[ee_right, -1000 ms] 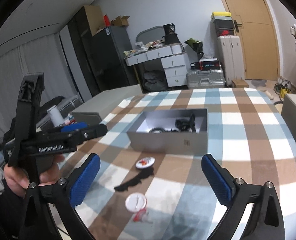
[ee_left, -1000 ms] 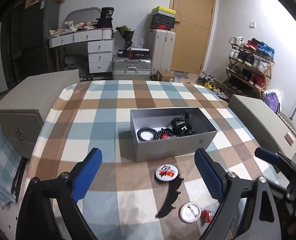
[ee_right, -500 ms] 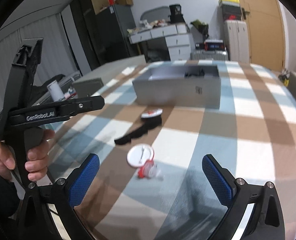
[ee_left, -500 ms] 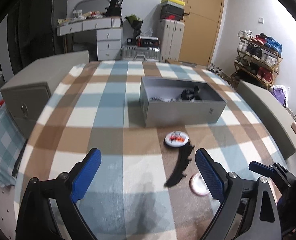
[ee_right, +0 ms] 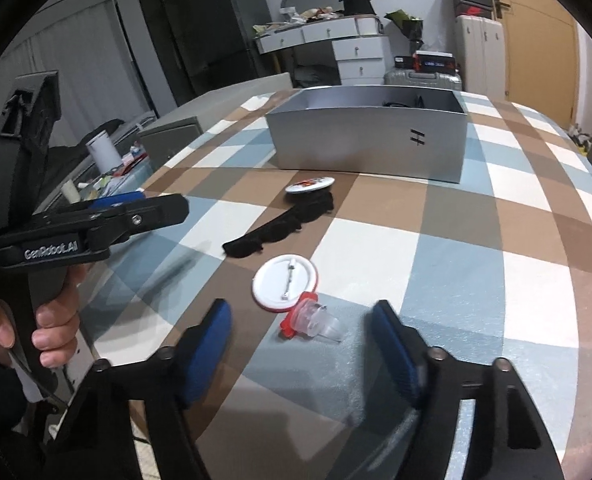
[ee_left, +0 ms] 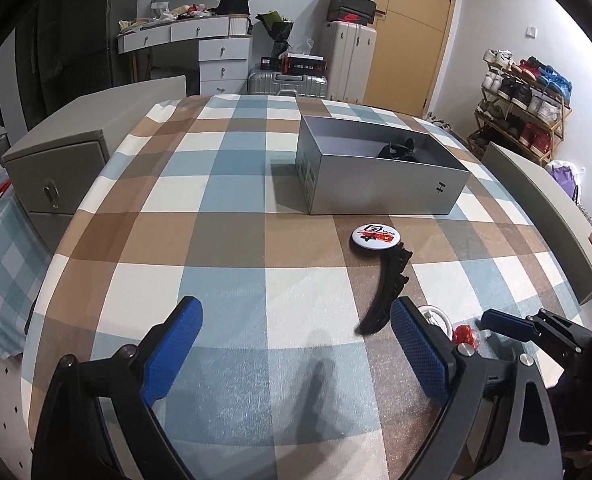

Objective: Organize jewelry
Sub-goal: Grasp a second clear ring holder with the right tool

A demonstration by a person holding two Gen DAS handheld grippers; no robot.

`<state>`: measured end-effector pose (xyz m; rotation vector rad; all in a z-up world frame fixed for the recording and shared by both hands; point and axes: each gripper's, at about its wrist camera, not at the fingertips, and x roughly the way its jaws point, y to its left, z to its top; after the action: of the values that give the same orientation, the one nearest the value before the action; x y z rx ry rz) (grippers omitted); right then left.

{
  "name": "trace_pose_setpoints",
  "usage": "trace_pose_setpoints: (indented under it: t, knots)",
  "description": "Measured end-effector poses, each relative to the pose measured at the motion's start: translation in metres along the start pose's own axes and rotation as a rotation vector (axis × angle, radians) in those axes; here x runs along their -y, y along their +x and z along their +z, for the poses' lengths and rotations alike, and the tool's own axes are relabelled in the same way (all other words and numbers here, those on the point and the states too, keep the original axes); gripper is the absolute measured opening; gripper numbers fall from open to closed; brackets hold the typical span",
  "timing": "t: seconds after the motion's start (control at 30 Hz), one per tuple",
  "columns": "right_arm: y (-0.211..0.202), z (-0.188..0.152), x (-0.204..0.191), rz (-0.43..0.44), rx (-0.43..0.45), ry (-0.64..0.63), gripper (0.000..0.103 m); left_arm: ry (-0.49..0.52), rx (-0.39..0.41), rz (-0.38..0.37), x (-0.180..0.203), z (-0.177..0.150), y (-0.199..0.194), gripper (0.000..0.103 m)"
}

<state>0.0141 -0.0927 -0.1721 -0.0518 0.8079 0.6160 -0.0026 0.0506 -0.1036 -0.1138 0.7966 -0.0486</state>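
A grey open box (ee_left: 380, 172) stands on the checked table with black jewelry inside; it also shows in the right wrist view (ee_right: 370, 138). In front of it lie a printed round badge (ee_left: 374, 236), a black curved hair comb (ee_left: 388, 292), a face-down white badge (ee_right: 285, 282) and a small red and clear piece (ee_right: 310, 320). My right gripper (ee_right: 302, 350) is open, low over the table, with the red and clear piece just beyond its fingertips. My left gripper (ee_left: 291, 350) is open and empty above the table's near part.
Grey cabinets (ee_left: 55, 164) flank the table on the left and a grey slab (ee_left: 544, 208) on the right. A desk, suitcases and a shoe rack (ee_left: 524, 96) stand behind. The left gripper's body (ee_right: 75, 224) shows at the left of the right wrist view.
Both grippers have dropped lower and pulled nearer the table's front. The right gripper has closed in on the red and clear piece, and its jaws have narrowed somewhat.
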Motion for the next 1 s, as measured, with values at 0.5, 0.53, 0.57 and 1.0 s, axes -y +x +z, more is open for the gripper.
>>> trace_pose_setpoints:
  t: [0.5, 0.53, 0.57, 1.0]
  knots:
    - [-0.006, -0.003, 0.001, -0.045, 0.007, -0.037, 0.029, 0.023, -0.018, -0.042, 0.008, -0.002, 0.001, 0.092]
    - [-0.009, -0.003, 0.005, -0.04, 0.021, -0.019, 0.029, 0.027, -0.021, -0.052, 0.009, -0.003, 0.0, 0.092]
    - [-0.012, -0.003, 0.007, -0.039, 0.031, -0.005, 0.029, 0.033, -0.024, -0.062, 0.011, -0.003, 0.0, 0.092]
    - [-0.041, -0.008, 0.043, -0.035, 0.086, 0.132, 0.029, 0.238, -0.075, -0.244, 0.064, -0.004, 0.004, 0.092]
